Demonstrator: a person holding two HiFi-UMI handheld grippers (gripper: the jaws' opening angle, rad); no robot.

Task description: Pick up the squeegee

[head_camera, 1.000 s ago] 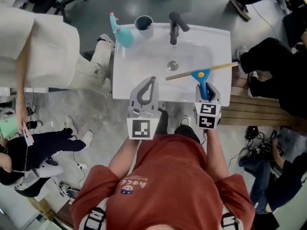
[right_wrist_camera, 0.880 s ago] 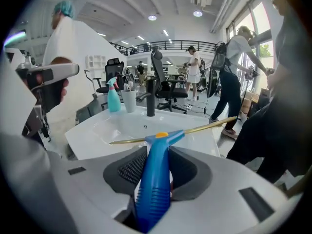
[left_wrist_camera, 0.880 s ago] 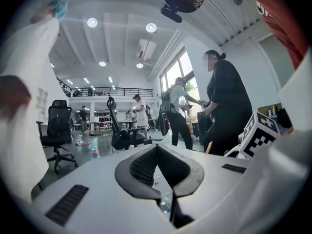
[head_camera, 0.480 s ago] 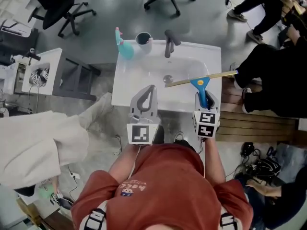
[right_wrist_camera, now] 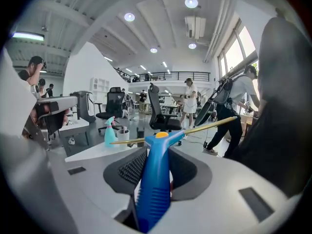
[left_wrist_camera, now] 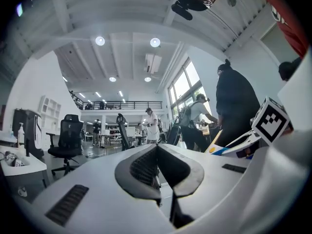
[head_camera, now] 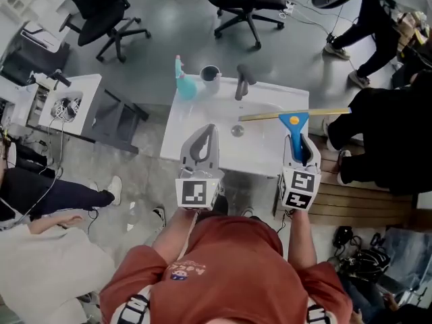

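The squeegee [head_camera: 294, 122] has a blue handle and a long tan blade. My right gripper [head_camera: 297, 144] is shut on the handle and holds it up over the right side of the white sink [head_camera: 196, 110], blade crosswise at the far end. In the right gripper view the handle [right_wrist_camera: 156, 179] runs up between the jaws of the right gripper [right_wrist_camera: 158, 156] to the blade [right_wrist_camera: 204, 126]. My left gripper [head_camera: 209, 132] hangs over the sink's front left, shut with nothing in it. In the left gripper view the left gripper [left_wrist_camera: 157, 150] has its jaws meeting, and the squeegee [left_wrist_camera: 229, 149] shows at right.
A dark faucet [head_camera: 241, 79], a teal spray bottle [head_camera: 183, 83] and a cup [head_camera: 210, 75] stand at the sink's back edge. Office chairs [head_camera: 101, 9] lie beyond. A white side table [head_camera: 67, 106] is to the left. People stand at right, by a wooden platform [head_camera: 351, 184].
Both grippers have risen above the sink, the right one carrying the squeegee up with it. A person in white has moved from upper left to lower left.
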